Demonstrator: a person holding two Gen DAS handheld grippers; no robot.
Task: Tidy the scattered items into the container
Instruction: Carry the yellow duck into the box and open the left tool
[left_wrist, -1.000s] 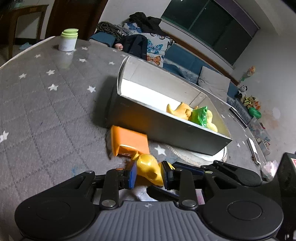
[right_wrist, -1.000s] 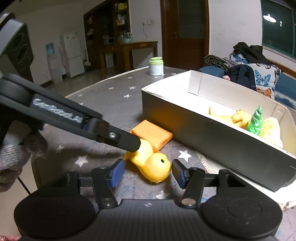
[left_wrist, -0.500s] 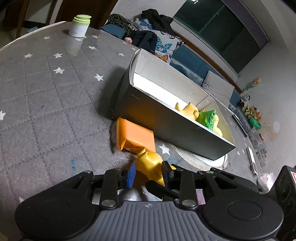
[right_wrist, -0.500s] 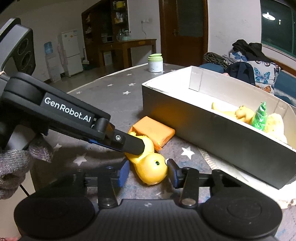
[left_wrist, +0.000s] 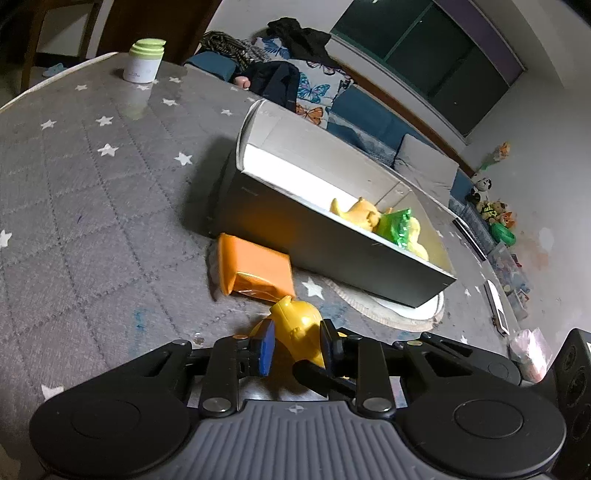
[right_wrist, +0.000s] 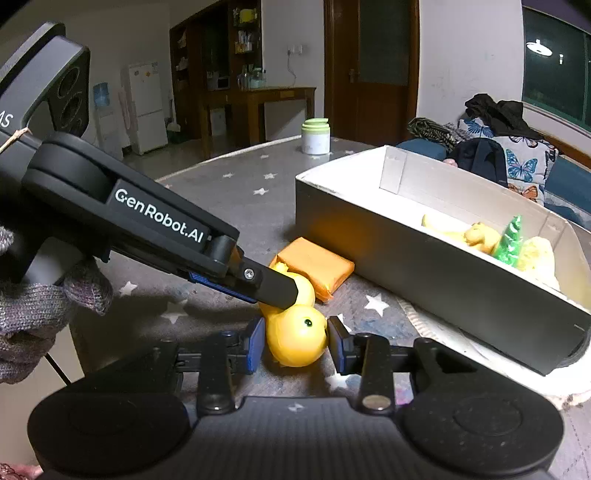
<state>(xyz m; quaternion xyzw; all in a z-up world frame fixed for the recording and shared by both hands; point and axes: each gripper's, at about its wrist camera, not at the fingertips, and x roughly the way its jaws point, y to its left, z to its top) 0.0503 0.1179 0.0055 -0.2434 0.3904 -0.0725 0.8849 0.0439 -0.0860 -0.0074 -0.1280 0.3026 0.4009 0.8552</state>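
A yellow rubber duck lies on the grey star-patterned mat. My left gripper is shut on the duck's body; it shows in the right wrist view coming in from the left. My right gripper has closed round the duck's head, its pads touching or nearly touching. An orange packet lies just beyond the duck, against the long grey box. The box holds yellow toys and a green packet.
A white jar with a green lid stands at the far edge of the table. A white round mat lies under the box's near end. A phone lies at the right.
Both grippers have closed in on the duck. The right jaws have narrowed around its head. The left gripper has lifted slightly and holds the duck's body.
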